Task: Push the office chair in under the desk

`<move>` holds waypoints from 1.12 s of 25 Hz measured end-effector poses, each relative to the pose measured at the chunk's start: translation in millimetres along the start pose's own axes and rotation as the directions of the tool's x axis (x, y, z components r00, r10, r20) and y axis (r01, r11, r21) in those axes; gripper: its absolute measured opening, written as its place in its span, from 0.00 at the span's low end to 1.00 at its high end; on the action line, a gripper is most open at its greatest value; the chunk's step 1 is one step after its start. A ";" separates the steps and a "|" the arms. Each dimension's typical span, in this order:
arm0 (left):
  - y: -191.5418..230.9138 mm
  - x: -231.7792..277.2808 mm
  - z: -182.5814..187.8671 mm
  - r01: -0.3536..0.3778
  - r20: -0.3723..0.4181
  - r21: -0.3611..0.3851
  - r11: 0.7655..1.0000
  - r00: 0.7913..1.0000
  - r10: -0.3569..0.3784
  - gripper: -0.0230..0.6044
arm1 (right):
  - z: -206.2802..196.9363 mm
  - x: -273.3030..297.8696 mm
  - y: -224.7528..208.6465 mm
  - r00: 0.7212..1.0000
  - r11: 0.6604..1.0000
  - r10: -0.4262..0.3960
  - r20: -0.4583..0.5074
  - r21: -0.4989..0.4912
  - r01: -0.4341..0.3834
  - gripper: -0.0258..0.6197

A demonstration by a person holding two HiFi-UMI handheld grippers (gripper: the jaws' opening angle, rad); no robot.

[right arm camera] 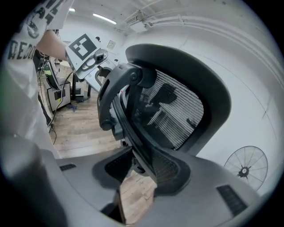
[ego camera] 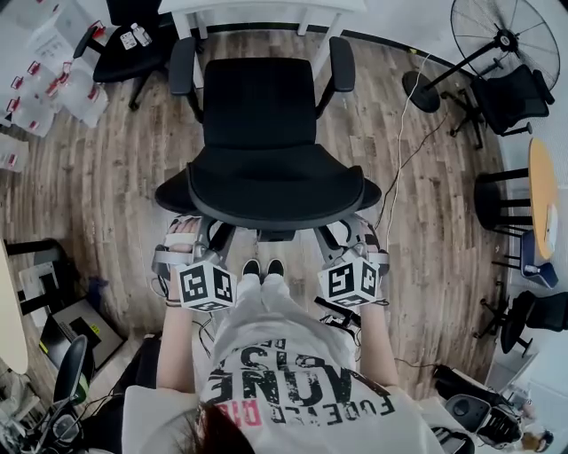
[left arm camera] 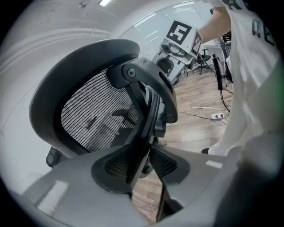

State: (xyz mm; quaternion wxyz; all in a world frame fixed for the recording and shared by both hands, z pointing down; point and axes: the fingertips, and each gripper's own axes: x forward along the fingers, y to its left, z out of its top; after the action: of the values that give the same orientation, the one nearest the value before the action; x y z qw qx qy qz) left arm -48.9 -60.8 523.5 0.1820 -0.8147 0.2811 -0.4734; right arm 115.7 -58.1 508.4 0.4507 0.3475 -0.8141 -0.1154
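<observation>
A black office chair (ego camera: 266, 133) stands on the wood floor in front of me, its seat facing a white desk (ego camera: 257, 9) at the far edge of the head view. My left gripper (ego camera: 188, 232) and right gripper (ego camera: 357, 232) sit at the two sides of the backrest's near rim. In the left gripper view the mesh backrest (left arm camera: 95, 113) fills the frame, and its black frame bar is clamped between that gripper's (left arm camera: 141, 162) jaws. The right gripper view mirrors this: the backrest (right arm camera: 173, 111) frame is pinched by the right gripper (right arm camera: 142, 166).
A second black chair (ego camera: 124, 44) stands at the far left beside stacked white boxes (ego camera: 53, 80). A floor fan (ego camera: 506, 35) and a cable (ego camera: 399, 151) are at the far right. More black chairs and a round wooden table (ego camera: 543, 195) line the right side. My feet (ego camera: 264, 268) are behind the chair.
</observation>
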 end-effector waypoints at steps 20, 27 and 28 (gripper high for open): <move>21.7 8.0 -15.1 0.007 -0.038 -0.096 0.995 0.999 -0.011 0.30 | 14.9 16.8 -6.3 1.000 1.000 0.003 0.019 0.030 -0.004 0.24; 29.1 13.0 -18.0 0.011 -0.042 -0.098 0.995 0.999 -0.015 0.30 | 18.1 23.6 -10.6 1.000 0.999 0.002 0.020 0.041 -0.003 0.24; 29.9 13.5 -18.7 0.010 -0.040 -0.095 0.995 0.999 -0.014 0.30 | 18.7 24.1 -11.0 1.000 0.999 0.002 0.020 0.042 -0.003 0.24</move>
State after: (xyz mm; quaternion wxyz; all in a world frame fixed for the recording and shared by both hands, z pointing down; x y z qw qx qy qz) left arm -68.4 -93.0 524.8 0.1344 -0.8142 0.3022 -0.4772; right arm 97.1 -84.6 508.0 0.4352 0.3547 -0.8213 -0.1014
